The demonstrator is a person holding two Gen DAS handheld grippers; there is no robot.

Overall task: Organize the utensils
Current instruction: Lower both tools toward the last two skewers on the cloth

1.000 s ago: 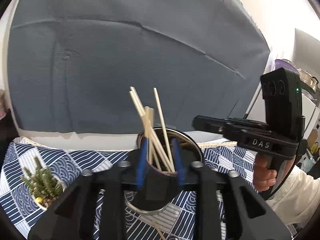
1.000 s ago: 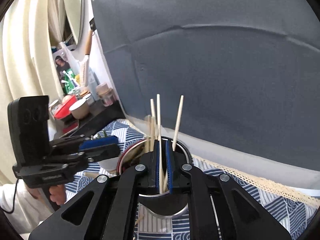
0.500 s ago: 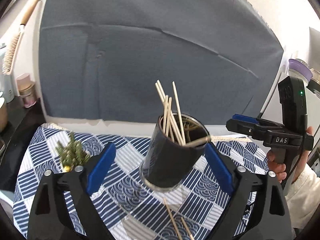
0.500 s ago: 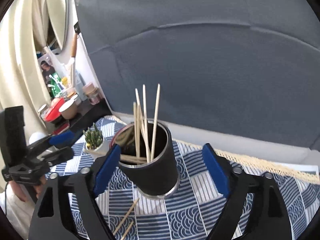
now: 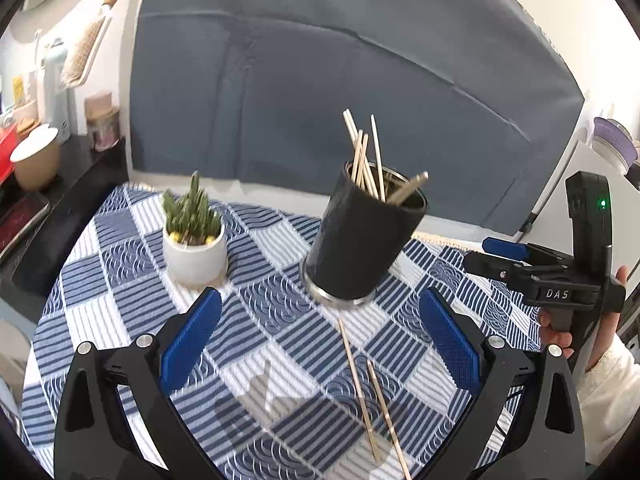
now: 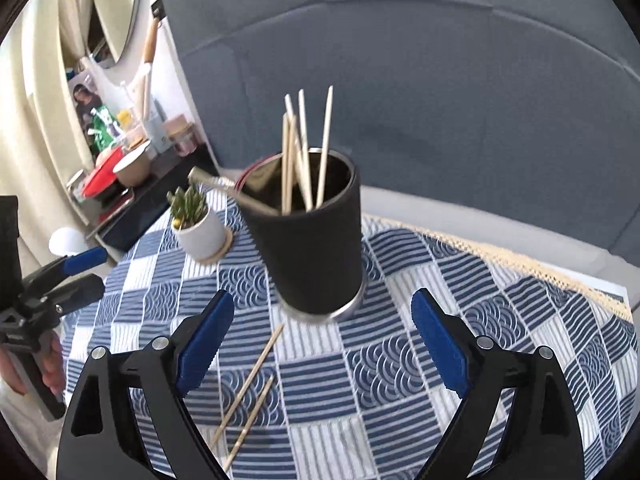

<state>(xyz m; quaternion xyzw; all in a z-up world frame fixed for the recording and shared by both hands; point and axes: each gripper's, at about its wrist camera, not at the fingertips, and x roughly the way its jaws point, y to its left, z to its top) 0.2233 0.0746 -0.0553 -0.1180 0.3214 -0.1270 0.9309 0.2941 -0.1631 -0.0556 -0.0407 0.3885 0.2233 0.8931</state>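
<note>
Opening, nothing between jaws: left gripper [image 5: 320,336] | centre: black cup [image 5: 362,240] upright on checked worktop [image 5: 120,280], chopsticks [image 5: 364,152] inside, two loose chopsticks [image 5: 372,400] near | opening, empty: right gripper [image 6: 322,332]

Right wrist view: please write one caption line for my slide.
Open right gripper facing black utensil cup of chopsticks; two loose chopsticks on blue checked tablecloth.

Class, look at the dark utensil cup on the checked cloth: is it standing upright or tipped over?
Upright. The cup stands on its metal base on the cloth, its open mouth facing up, with chopsticks poking out of the top.
</note>
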